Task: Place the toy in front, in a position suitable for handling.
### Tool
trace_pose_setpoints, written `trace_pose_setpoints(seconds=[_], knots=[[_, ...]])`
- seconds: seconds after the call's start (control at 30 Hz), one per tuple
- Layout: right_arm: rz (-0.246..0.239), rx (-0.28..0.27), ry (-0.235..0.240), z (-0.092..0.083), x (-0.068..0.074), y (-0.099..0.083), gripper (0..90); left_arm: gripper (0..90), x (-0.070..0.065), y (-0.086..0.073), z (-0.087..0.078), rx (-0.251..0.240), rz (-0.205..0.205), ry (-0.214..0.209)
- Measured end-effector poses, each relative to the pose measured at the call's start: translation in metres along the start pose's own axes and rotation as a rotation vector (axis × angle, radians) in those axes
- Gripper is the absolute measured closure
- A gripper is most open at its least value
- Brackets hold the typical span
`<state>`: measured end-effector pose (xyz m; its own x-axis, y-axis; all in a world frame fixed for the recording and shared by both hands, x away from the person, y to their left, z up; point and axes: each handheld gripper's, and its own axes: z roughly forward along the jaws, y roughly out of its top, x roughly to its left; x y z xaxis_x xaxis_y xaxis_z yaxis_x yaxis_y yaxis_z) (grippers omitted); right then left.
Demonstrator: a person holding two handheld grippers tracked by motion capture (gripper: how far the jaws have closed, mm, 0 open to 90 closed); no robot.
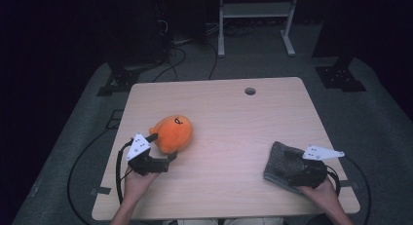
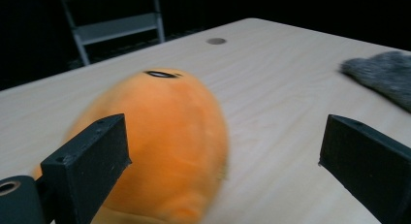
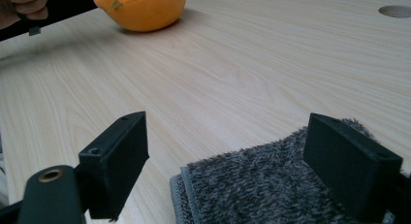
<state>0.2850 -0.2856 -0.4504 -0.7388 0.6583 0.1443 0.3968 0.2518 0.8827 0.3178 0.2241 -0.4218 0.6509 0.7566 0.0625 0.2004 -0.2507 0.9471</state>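
On the table [image 1: 224,122], my left gripper [image 1: 163,147] gapes wide with the orange plush [image 1: 172,132] between its jaws, unpinched; my right gripper [image 1: 292,167] hangs open over the grey cloth [image 1: 280,159], far right of the plush

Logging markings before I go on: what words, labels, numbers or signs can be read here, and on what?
No readable text in any view.
Orange plush toy: a dark stitched mark on top, a face detail, not lettering; a tiny tag in the right gripper view, too small to read.
Grey towel: no label seen.
Table: plain wood grain and a round hole.
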Motion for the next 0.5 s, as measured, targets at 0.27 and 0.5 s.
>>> trace_pose_setpoints(seconds=[0.27, 0.5], knots=[[-0.013, 0.014, 0.009, 0.003, 0.001, 0.001, 15.1, 3.7, 0.024, 0.006, 0.026, 0.046, 0.018, 0.058], [-0.015, 0.018, 0.015, 0.002, 0.003, 0.000, 15.1, 7.7, 0.035, 0.006, 0.050, 0.138, 0.018, 0.069]])
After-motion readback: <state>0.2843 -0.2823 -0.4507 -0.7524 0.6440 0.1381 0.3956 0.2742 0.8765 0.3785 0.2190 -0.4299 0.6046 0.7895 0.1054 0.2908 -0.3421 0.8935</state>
